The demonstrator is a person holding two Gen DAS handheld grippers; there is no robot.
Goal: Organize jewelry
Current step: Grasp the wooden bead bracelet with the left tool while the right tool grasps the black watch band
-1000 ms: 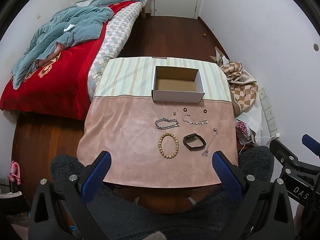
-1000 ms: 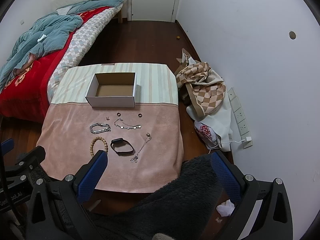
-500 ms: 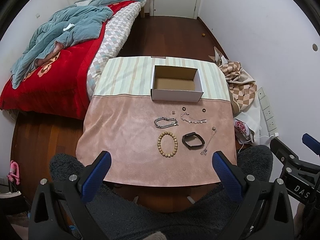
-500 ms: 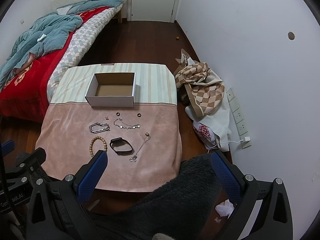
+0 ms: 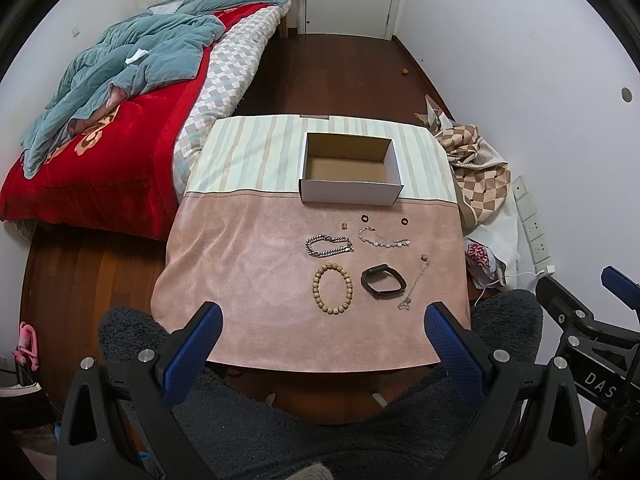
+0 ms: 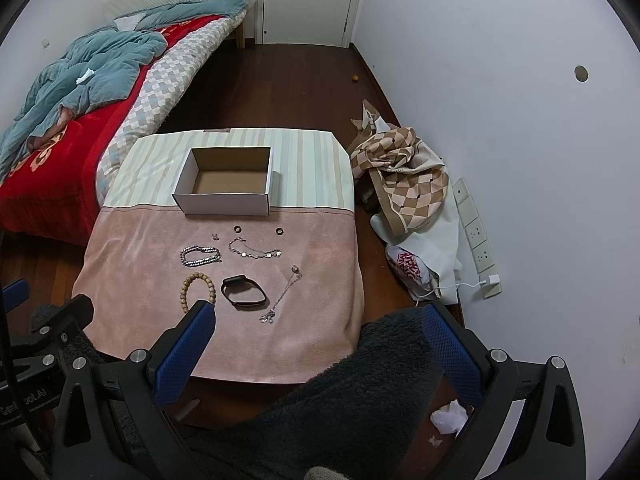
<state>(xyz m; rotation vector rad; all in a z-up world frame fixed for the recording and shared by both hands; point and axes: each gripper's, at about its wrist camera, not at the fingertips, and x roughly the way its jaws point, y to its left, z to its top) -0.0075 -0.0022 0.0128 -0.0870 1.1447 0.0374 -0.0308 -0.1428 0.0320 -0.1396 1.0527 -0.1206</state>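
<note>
An open white cardboard box [image 5: 351, 172] [image 6: 227, 184] stands empty at the back of a cloth-covered table [image 5: 248, 264] [image 6: 132, 264]. In front of it lie a wooden bead bracelet [image 5: 332, 289] [image 6: 196, 286], a black band [image 5: 383, 282] [image 6: 243, 290], a thick silver chain bracelet [image 5: 329, 245] [image 6: 200, 256], a thin chain with discs [image 5: 383, 239] [image 6: 254, 251], a long thin necklace [image 5: 415, 288] [image 6: 282, 294], two dark rings [image 5: 364, 219] [image 6: 237, 229] and a small earring pair [image 5: 343, 225]. My left gripper [image 5: 322, 330] and right gripper [image 6: 316, 334] hover open above the near table edge, holding nothing.
A bed [image 5: 100, 140] with a red blanket and teal quilt borders the table's left. A checked cloth pile [image 6: 404, 172] and a plastic bag [image 6: 410, 264] lie on the wood floor at right, by wall sockets [image 6: 476, 236]. Dark fuzzy fabric [image 6: 360, 392] fills the foreground.
Both grippers have pulled back and up slightly, so the table looks a little farther away. Nothing on the table has moved.
</note>
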